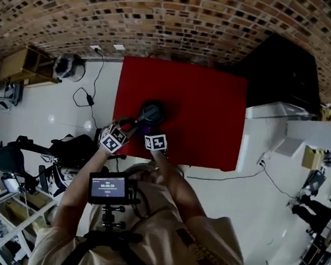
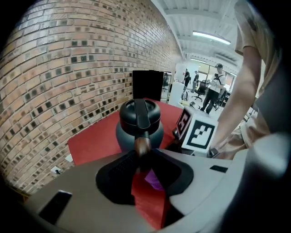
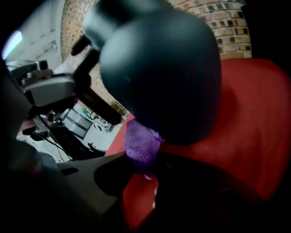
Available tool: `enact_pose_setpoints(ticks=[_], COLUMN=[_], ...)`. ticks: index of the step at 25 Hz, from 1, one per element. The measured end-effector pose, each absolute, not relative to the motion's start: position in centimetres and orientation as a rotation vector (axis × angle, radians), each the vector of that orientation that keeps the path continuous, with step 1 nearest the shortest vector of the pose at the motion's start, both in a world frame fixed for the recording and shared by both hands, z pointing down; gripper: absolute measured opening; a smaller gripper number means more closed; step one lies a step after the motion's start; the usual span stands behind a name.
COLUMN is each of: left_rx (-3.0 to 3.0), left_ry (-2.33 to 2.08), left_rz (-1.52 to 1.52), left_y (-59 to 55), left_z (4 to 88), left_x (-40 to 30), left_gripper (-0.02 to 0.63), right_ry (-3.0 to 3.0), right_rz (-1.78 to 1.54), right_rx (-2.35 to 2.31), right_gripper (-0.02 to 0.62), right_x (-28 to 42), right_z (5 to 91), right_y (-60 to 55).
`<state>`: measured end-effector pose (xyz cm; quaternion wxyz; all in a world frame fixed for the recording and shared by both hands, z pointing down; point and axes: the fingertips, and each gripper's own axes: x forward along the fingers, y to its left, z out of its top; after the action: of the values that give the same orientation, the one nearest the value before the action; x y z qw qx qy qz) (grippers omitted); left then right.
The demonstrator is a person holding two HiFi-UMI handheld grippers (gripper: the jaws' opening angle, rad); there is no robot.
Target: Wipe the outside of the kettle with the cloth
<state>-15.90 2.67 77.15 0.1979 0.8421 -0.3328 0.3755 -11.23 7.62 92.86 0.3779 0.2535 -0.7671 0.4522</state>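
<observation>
The kettle (image 1: 151, 113) stands on the red surface (image 1: 215, 117), just ahead of me. My left gripper (image 2: 142, 157) has its jaws pinched on the brown end of the handle (image 2: 142, 144), which steadies the body from that side. My right gripper (image 3: 144, 169) has its jaws pinched on the purple cloth (image 3: 140, 144). The bunched wad looks to be touching the lower curve of the kettle, close to where it meets the surface.

To wipe well, I judge I should press the wad on firmly enough to flatten it. Then I should sweep along the curve in long, overlapping passes, working from the base upward and round. The left hold must not slacken, or the kettle could slide or spin under the push. Only cloth should meet the wall, never the hard jaw tips.
</observation>
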Motion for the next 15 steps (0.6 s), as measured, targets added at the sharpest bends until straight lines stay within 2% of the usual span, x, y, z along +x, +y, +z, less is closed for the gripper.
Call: enact_pose_setpoints(ticks=[3, 6, 11, 15], left_rx=[2.369, 2.369, 2.371, 2.365], left_ry=[-0.927, -0.936, -0.978, -1.0], left_rz=[1.038, 1.026, 1.0, 0.99], left_y=[2.5, 2.7, 2.9, 2.8], left_z=[77.2, 77.3, 77.2, 77.2], left_x=[-16.0, -16.4, -16.5, -16.7], left_gripper=[0.103, 0.104, 0.103, 0.103], right_ry=[-1.759, -2.045, -2.343, -2.335], right_rz=[1.138, 1.171, 1.069, 1.013], right_rx=[0.613, 0.495, 0.624, 0.678], right_gripper=[0.149, 0.149, 0.149, 0.146], right_x=[-8.3, -11.4, -8.3, -8.6], right_z=[96.0, 89.9, 77.7, 78.8], right_y=[8.8, 8.7, 6.9, 4.5])
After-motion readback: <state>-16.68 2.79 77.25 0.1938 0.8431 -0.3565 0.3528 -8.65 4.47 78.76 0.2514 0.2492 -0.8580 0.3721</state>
